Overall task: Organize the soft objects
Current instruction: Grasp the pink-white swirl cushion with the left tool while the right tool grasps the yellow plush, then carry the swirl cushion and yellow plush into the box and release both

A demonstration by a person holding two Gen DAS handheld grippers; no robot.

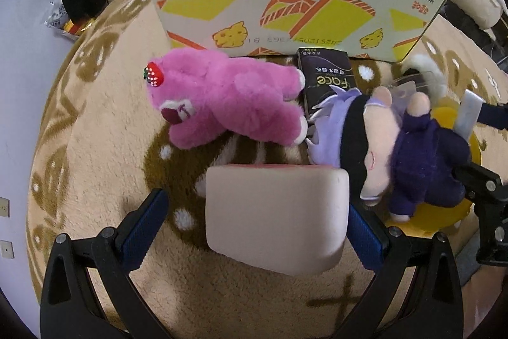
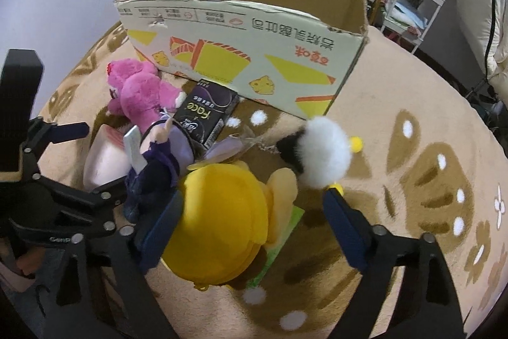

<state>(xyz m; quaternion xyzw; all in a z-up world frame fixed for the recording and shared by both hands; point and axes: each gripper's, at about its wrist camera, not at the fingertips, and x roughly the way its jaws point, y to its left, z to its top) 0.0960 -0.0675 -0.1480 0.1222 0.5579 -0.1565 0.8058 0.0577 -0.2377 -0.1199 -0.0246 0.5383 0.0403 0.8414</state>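
Fingers of the left hand-held gripper gape around a pink cushion, seemingly ungripped; right hand-held gripper gapes over yellow plush.

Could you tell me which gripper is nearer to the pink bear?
Left. The left gripper straddles the foam block just before the pink bear; the right gripper is farther, around the yellow plush.

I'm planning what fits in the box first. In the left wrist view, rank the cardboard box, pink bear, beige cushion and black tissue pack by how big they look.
1. cardboard box, clearly largest.
2-3. pink bear and beige cushion look alike; the cushion sits nearer the camera between the left gripper fingers, so unsure.
4. black tissue pack, smallest, partly hidden.
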